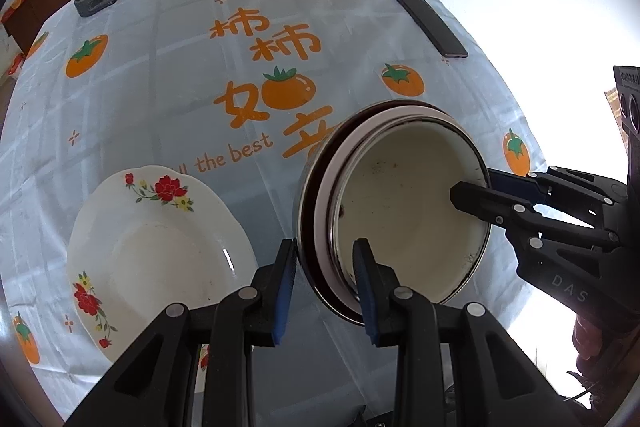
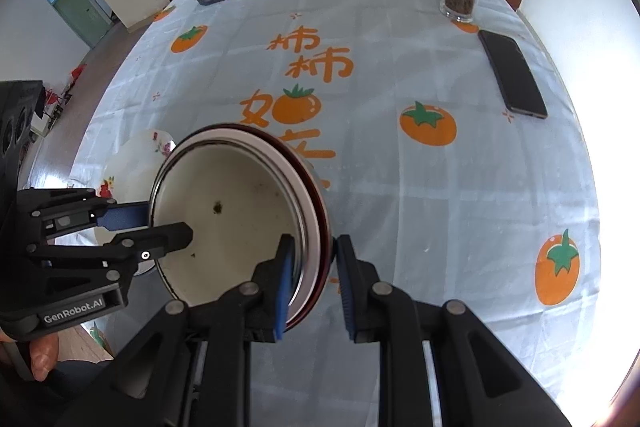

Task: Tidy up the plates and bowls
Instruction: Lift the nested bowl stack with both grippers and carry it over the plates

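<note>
Persimmon-print tablecloth (image 1: 160,75), phone (image 1: 431,25) at edge; left tongs (image 1: 326,287), right tongs (image 2: 312,283) both clamp bowl stack (image 1: 400,211) rim.

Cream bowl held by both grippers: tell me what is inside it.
The cream bowl holds only a few dark specks and one finger of each gripper. What sits beneath it, nested in pink and dark rims, is hidden.

Bright daylight from the right blows the wall and tablecloth (image 2: 400,187) edge to white glare, while fisheye distortion bends both views' dark-vignetted rims.
</note>
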`<state>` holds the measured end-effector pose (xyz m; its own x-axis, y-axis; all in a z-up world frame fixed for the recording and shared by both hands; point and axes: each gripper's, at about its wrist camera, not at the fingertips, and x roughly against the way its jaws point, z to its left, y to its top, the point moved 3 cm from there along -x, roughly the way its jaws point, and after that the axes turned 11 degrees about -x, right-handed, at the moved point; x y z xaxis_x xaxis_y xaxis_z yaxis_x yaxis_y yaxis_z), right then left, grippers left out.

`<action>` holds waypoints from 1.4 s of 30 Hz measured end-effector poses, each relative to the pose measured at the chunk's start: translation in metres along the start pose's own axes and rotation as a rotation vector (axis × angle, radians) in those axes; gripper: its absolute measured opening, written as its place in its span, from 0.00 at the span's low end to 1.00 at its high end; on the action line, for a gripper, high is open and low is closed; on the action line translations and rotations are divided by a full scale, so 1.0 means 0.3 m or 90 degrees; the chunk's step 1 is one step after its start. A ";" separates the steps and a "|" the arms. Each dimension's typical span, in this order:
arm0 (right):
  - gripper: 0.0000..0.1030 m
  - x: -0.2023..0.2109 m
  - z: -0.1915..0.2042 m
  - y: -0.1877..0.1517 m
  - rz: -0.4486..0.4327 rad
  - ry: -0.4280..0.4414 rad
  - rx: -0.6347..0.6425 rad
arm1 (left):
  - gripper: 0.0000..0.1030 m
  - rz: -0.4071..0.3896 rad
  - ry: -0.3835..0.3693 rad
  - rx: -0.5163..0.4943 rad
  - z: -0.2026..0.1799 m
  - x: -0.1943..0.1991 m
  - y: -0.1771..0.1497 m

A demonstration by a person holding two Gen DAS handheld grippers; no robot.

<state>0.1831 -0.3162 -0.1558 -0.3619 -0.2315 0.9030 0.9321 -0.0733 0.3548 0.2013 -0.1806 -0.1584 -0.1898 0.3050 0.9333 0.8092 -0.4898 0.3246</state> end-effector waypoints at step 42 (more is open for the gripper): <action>0.20 -0.105 0.406 0.025 0.057 0.098 0.149 | 0.28 -0.039 0.093 0.174 0.313 0.211 -0.228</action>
<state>0.1995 -0.1914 -0.1520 -0.2552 -0.3725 0.8922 0.9248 0.1753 0.3377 0.1862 -0.0510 -0.1359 -0.3051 0.1965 0.9318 0.9095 -0.2301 0.3463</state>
